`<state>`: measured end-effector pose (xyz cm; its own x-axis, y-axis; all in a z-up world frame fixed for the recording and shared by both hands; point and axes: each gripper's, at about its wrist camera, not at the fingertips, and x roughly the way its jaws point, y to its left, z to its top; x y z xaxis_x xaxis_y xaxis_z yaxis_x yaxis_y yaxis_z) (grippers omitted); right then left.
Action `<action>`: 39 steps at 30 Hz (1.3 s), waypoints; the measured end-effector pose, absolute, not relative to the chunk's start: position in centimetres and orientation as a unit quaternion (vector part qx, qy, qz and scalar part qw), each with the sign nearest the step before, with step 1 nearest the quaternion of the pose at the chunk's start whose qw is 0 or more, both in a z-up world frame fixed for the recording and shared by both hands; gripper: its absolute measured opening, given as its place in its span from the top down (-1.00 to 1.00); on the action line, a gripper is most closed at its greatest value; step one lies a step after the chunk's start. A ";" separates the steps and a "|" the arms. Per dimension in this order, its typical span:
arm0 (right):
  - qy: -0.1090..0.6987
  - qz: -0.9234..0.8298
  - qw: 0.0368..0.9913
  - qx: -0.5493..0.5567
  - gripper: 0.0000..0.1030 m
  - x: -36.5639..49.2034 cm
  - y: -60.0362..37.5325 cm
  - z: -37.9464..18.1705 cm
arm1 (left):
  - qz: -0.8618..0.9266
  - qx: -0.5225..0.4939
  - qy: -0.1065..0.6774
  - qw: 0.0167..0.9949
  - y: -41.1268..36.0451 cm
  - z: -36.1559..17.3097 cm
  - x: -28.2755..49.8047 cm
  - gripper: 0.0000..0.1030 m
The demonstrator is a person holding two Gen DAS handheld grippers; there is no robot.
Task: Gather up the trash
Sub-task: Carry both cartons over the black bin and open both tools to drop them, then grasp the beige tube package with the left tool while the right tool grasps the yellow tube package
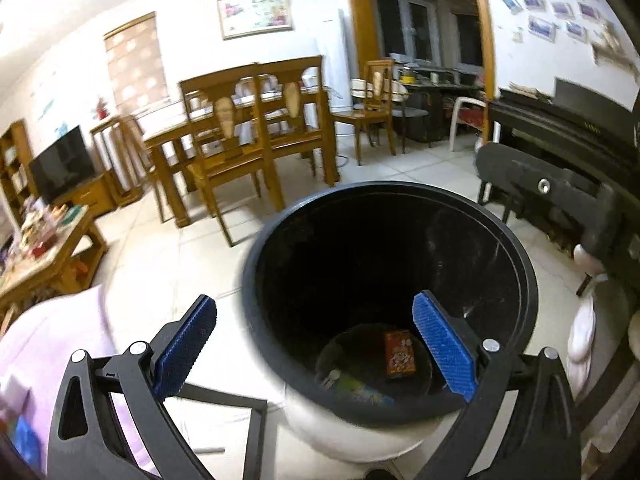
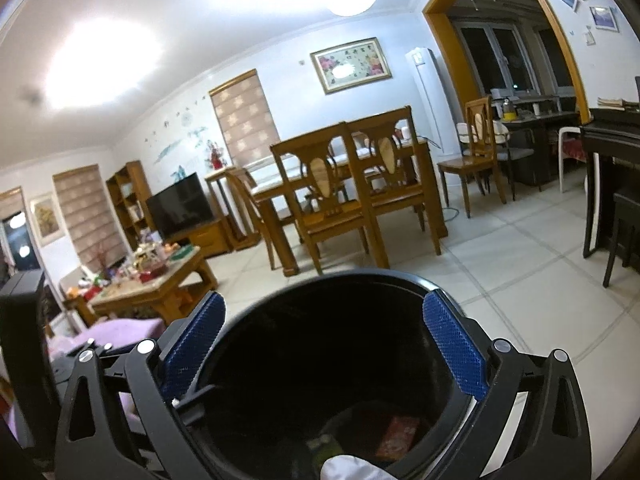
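1. Left hand-held gripper [image 1: 314, 346]: jaws wide apart, nothing between the pads; it hangs just over the near rim of the trash bin [image 1: 532, 280].
2. Right hand-held gripper [image 2: 324, 354]: jaws also wide apart and empty, sitting over the bin's mouth, angled flatter than the left.
3. Step in hand, as I read it: the drop into the bin looks done, so pull both clear. Lift straight up first, then swing away, so the fingers don't clip the rim or tip the bin.
4. Keep jaws spread while backing off; no need to close till the next piece is lined up.
5. Next trash is probably on the cluttered low surface [image 2: 160, 286] to the left, but can't tell which bits there are rubbish.
6. Trash in the bin: a small red printed box [image 1: 399, 354] lies flat on the bottom, w/ a greenish wrapper [image 1: 354, 386] beside it nearer the cam. Something white [image 2: 352, 468] shows at the bottom edge of the right view; can't tell what it is.
7. Bin itself: round, black inside, pale outside, upright on the tiled floor [image 2: 520, 280].
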<state>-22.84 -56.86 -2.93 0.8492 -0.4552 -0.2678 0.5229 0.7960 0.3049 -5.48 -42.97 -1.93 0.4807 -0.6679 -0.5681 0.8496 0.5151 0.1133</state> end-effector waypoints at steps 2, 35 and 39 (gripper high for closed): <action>0.086 -0.243 0.947 0.191 -0.90 -22.5 -55.7 -2.0 | -0.438 0.175 0.244 0.847 -40.3 -0.8 -4.9 -0.90; 0.370 0.327 0.817 -0.297 0.49 -1.0 -18.6 -4.6 | -0.450 0.359 0.300 0.760 -3.9 -6.0 3.6 -0.17; 0.368 0.319 0.825 -0.287 0.74 -1.3 -19.0 -5.7 | -0.471 0.321 0.326 0.754 -3.4 -6.2 4.5 0.30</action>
